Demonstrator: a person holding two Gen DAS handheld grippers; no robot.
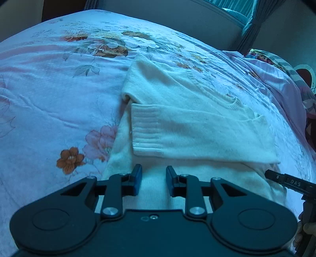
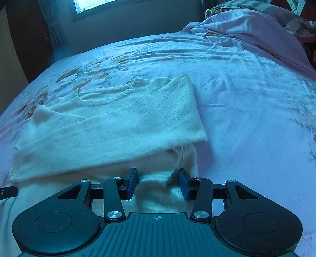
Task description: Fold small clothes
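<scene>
Both tools released, left tool (image 1: 153, 180) and right tool (image 2: 158, 182) over sweater (image 2: 118, 122) hem: grip near corners evenly, fold far.

Both cameras sit just behind their own gripper fingers, tilted down at the bed and close to it.

The left wrist view looks over the left gripper (image 1: 153, 179) across the floral bedsheet (image 1: 49, 94) toward a far wall and curtain (image 1: 250, 23), with the right side of the bed at its right edge.

The right wrist view looks over the right gripper (image 2: 158, 182) toward a far window (image 2: 90, 5) and rumpled bedding (image 2: 246, 25) at far right.

The 2 views share the cream sweater (image 1: 197, 110) (image 2: 110, 122), near and central in each, and the sheet around it.
</scene>
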